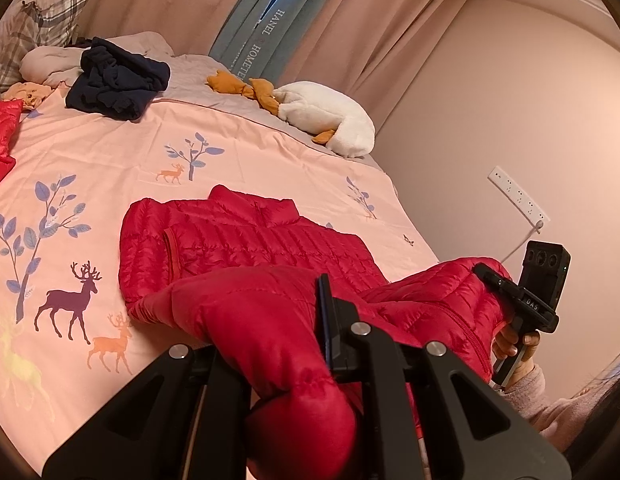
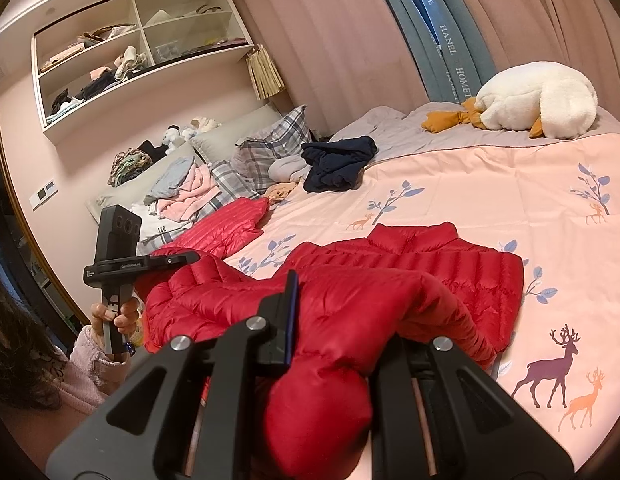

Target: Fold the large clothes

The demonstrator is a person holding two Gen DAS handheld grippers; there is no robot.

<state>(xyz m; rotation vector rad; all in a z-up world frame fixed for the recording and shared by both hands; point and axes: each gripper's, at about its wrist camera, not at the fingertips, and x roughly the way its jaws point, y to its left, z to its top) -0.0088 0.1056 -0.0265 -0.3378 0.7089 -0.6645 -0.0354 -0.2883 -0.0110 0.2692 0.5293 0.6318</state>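
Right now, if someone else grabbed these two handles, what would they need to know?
Left gripper: shut on one bottom corner of the red jacket.
Right gripper: shut on the other bottom corner.
The jacket's collar end lies flat on the pink bedspread; its near end is lifted off the bed.
Done: jacket laid out, both bottom corners gripped.
Left: probably carry the raised end toward the collar to fold it in half, then let go.
A second red jacket and dark clothes sit unfolded farther up the bed.

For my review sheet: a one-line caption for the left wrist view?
Left claw and right claw, both shut on the red puffer jacket, lift its near edge off the deer-print bedspread.
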